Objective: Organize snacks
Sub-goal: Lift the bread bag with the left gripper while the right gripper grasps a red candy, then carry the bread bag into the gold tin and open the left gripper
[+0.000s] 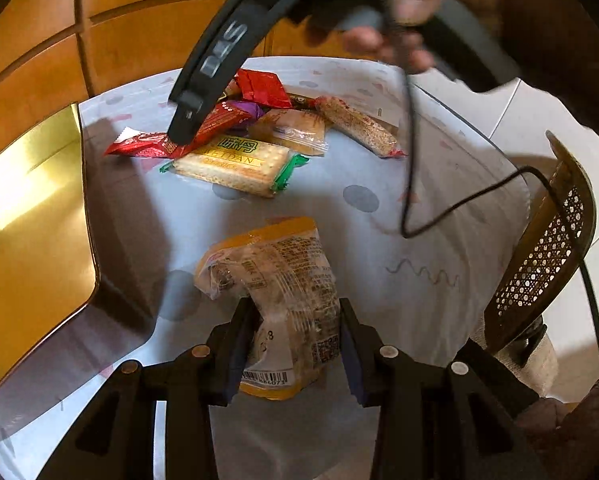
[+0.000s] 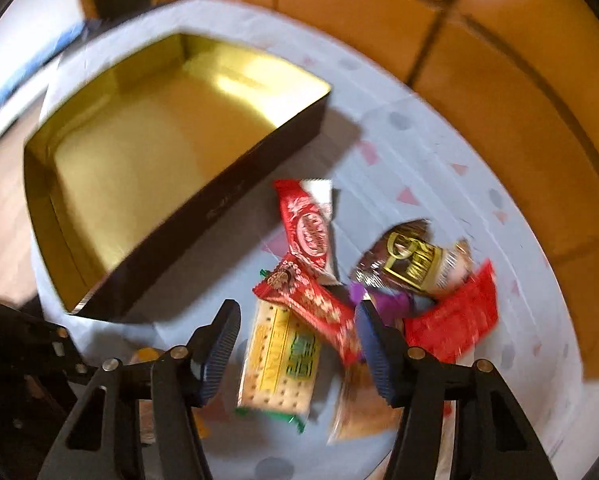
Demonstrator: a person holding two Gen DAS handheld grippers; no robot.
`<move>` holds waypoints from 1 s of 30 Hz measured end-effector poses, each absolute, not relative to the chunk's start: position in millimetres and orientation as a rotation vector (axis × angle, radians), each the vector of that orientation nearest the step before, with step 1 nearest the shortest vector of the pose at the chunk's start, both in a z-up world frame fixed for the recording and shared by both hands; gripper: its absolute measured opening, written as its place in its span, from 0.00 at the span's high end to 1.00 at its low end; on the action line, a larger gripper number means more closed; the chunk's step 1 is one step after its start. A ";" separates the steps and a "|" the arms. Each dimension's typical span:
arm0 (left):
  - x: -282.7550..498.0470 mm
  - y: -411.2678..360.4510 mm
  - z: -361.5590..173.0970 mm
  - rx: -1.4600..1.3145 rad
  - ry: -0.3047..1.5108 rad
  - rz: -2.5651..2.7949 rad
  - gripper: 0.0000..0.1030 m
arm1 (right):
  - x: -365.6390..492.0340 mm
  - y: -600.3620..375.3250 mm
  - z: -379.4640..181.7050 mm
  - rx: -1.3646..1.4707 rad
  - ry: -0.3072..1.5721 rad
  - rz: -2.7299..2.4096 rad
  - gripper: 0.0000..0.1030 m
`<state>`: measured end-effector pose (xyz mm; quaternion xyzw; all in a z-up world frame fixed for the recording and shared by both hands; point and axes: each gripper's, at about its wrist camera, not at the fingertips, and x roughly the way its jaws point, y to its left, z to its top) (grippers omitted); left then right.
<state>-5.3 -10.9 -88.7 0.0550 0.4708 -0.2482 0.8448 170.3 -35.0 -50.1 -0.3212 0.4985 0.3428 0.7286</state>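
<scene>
Left tongs (image 1: pixel 295 344): clenched on a clear-and-orange wrapped pastry packet (image 1: pixel 275 280), one pad on each side of its lower half; the packet's far end lies toward the snack pile.
Right tongs (image 2: pixel 297 344): released, nothing pressed between the pads; they hang over the pile, straddling the cracker pack and the end of a red nut bar. View blurred.
Desk (image 1: pixel 419 208): covered by a pale cloth with grey dots and pink triangles.
Gold-lined box (image 2: pixel 171 152): open, dark outer walls, nothing inside that shows; it stands just beside the pile.
Snack pile, near the box: cracker pack (image 2: pixel 279 360), yellow label, green ends; red nut bar (image 2: pixel 319 304) lying across its corner; red-and-white wafer bar (image 2: pixel 309 228); brown-and-gold packet (image 2: pixel 411 264); plain red packet (image 2: pixel 455 320); purple wrapper (image 2: pixel 383 300), mostly covered; amber packet (image 2: pixel 359 408).
Sesame-coloured bar (image 1: pixel 355 124): at the pile's far edge.
Black cable (image 1: pixel 459 204): looped above the cloth.
Woven chair back (image 1: pixel 547 248): beside the desk.
</scene>
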 end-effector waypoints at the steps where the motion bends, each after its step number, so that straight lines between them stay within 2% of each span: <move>1: -5.1 -9.7 -89.1 0.109 0.994 -0.527 0.59 | 175.3 -30.3 -56.3 -0.743 1.115 0.755 0.42; 4: -3.8 -7.9 -90.0 0.095 0.996 -0.533 0.59 | 183.0 -22.2 -70.2 -0.791 1.155 0.768 0.48; 5: -4.1 -7.8 -90.0 0.094 0.996 -0.534 0.59 | 184.2 -20.2 -73.8 -0.802 1.163 0.764 0.60; 6: -4.6 -9.0 -90.1 0.093 0.995 -0.534 0.59 | 184.2 -20.7 -77.9 -0.812 1.181 0.757 0.78; 15: -6.6 -9.6 -89.2 0.099 0.986 -0.524 0.60 | 142.7 -82.8 -50.6 -0.582 1.173 0.704 0.79; 19: -13.4 -8.3 -80.9 0.103 0.981 -0.534 0.60 | 118.1 -120.3 -54.9 -0.479 1.209 0.601 0.78; 24: -28.2 0.6 -51.9 0.105 0.915 -0.559 0.60 | 87.7 -163.3 -81.6 -0.357 1.300 0.484 0.78; 30: -32.4 37.3 -4.9 -0.035 0.852 -0.579 0.60 | 77.3 -176.9 -80.6 -0.267 1.267 0.453 0.78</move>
